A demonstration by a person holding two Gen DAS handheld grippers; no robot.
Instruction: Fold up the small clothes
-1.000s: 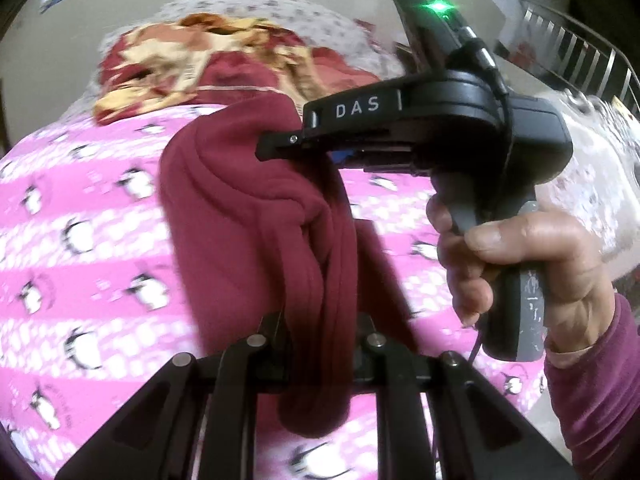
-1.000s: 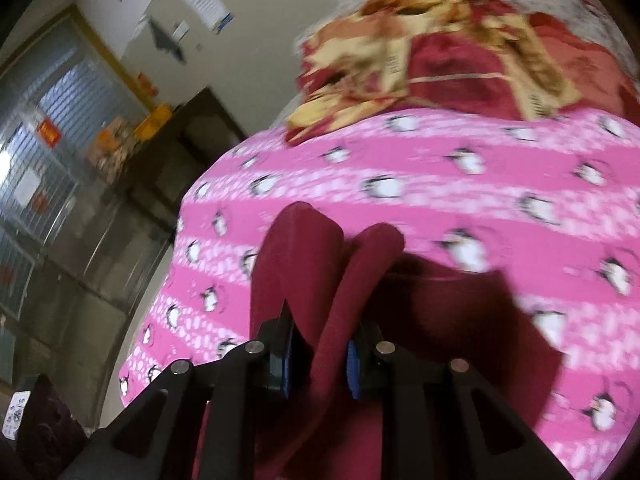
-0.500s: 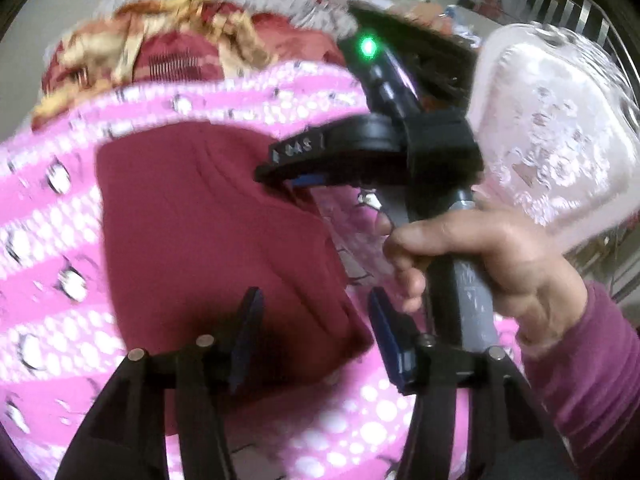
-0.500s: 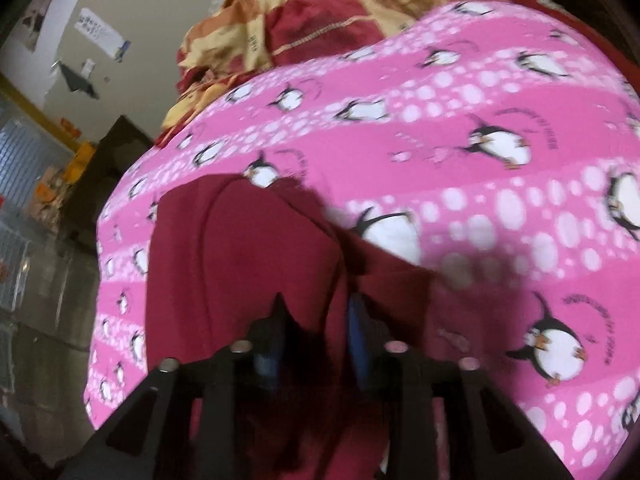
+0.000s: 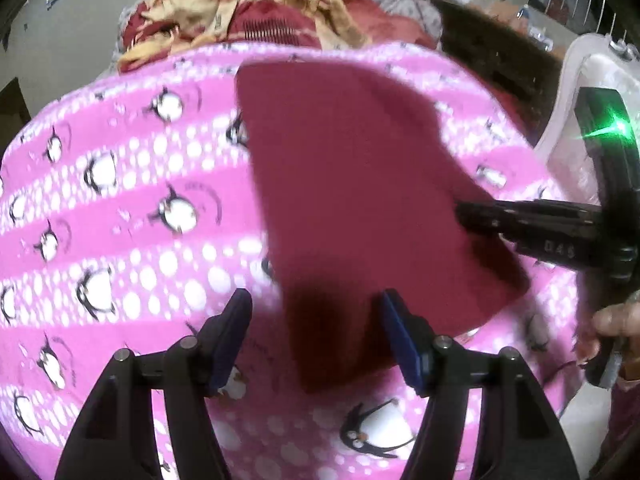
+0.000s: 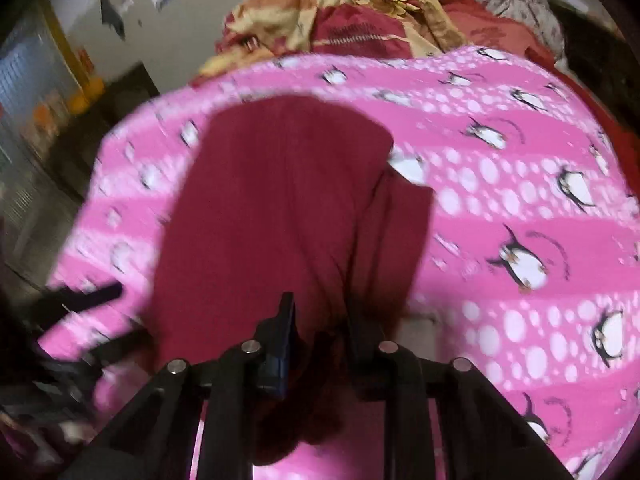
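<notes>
garment [image 5: 360, 200] flat on blanket [image 5: 120, 200] | left hand-held gripper [image 5: 316, 332] agape – right hand-held gripper [image 6: 320, 328] clamps hem

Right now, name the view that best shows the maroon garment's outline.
The left wrist view: the maroon garment lies flat, edges visible on the penguin blanket. In the right wrist view the right gripper covers its near end.

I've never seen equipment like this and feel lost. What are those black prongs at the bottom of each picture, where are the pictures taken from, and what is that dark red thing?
Nothing here is a robot arm: a person holds a two-finger gripper in each hand, each with a camera looking along its fingers. One picture comes from the left gripper, whose fingers stand open above the cloth. The other comes from the right gripper, shut on the dark red garment, which lies mostly flat on a pink penguin blanket. A red and yellow quilt lies bunched beyond.
</notes>
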